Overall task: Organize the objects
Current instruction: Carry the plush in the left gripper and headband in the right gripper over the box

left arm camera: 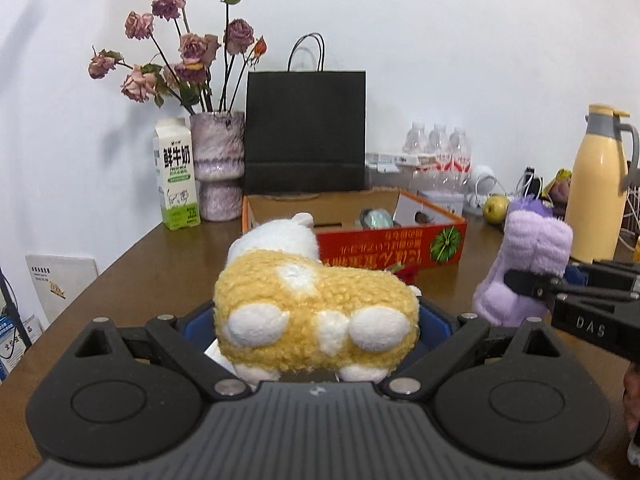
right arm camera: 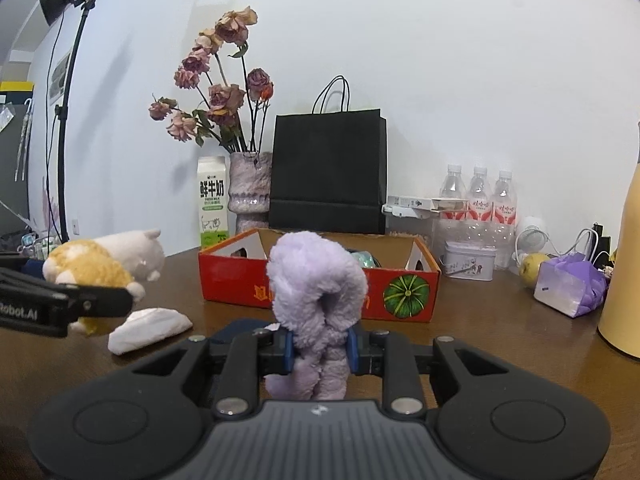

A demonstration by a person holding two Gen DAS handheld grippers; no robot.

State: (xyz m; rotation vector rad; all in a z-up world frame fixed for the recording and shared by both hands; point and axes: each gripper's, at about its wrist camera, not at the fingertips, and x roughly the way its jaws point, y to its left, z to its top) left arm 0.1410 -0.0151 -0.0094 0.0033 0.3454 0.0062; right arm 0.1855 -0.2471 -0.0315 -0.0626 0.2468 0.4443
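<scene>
A yellow and white plush animal (left arm camera: 316, 312) hangs above the brown table, rear end toward the camera, with my left gripper (left arm camera: 316, 322) shut on its sides. From the right wrist view the same plush (right arm camera: 104, 260) floats at the left, clamped by the left gripper's black fingers (right arm camera: 100, 300). My right gripper (right arm camera: 320, 350) is shut on a purple fuzzy plush (right arm camera: 316, 280), held upright. That purple plush (left arm camera: 524, 256) shows at the right of the left wrist view, with a right finger (left arm camera: 528, 282) across it. An open red cardboard box (right arm camera: 236, 280) (left arm camera: 400, 244) stands behind both toys.
A crumpled white cloth (right arm camera: 150, 328) lies on the table under the left gripper. Along the wall stand a black paper bag (right arm camera: 328, 172), a vase of dried roses (right arm camera: 250, 188), a milk carton (right arm camera: 214, 200) and water bottles (right arm camera: 478, 196). A yellow thermos (left arm camera: 596, 188), a pear (right arm camera: 534, 264) and a purple package (right arm camera: 568, 288) sit at the right.
</scene>
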